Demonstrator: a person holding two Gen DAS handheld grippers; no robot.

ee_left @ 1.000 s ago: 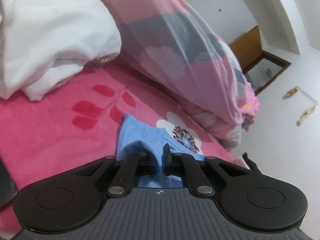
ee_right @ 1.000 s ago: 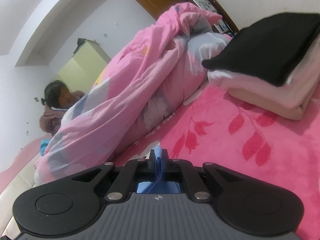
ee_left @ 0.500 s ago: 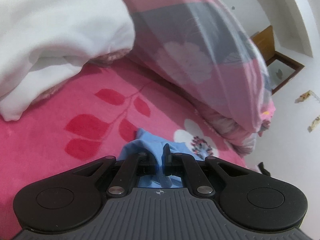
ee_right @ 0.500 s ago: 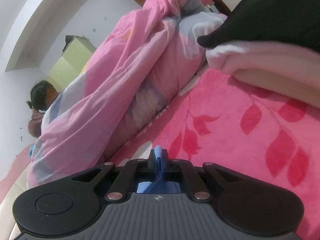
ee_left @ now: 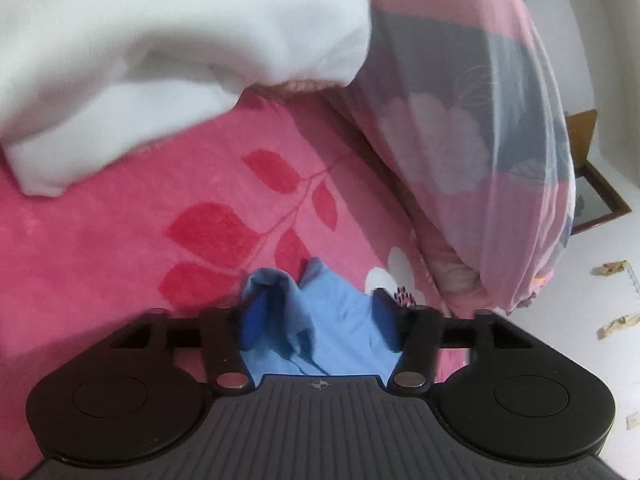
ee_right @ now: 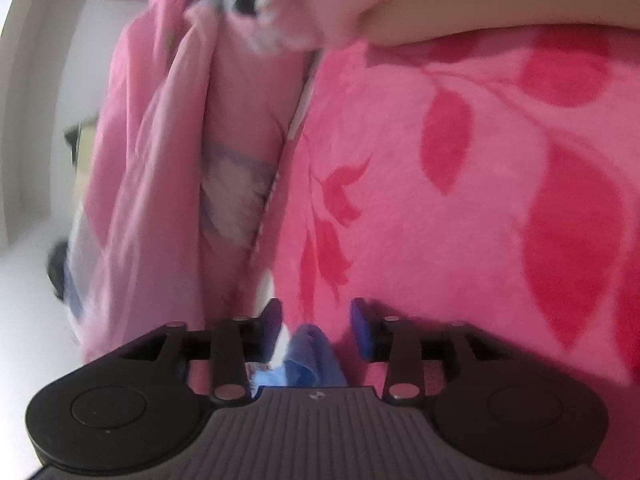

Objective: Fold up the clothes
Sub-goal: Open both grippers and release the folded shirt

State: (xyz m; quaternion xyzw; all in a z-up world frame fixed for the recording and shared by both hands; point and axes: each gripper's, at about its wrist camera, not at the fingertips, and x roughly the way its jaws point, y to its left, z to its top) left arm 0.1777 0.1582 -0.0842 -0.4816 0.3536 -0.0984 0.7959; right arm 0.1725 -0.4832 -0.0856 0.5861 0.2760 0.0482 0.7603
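Pink leaf-patterned bedspread (ee_left: 120, 220), bunched quilt (ee_left: 480, 120), white wall (ee_left: 608, 80).

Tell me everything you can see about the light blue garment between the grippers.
The light blue garment is soft, thin cloth, crumpled into folds with a raised peak. It lies on the pink floral blanket, beside the pink and grey quilt. In both wrist views it sits between opening jaws: the left gripper and right gripper no longer press it. Most of it is hidden beneath the grippers.
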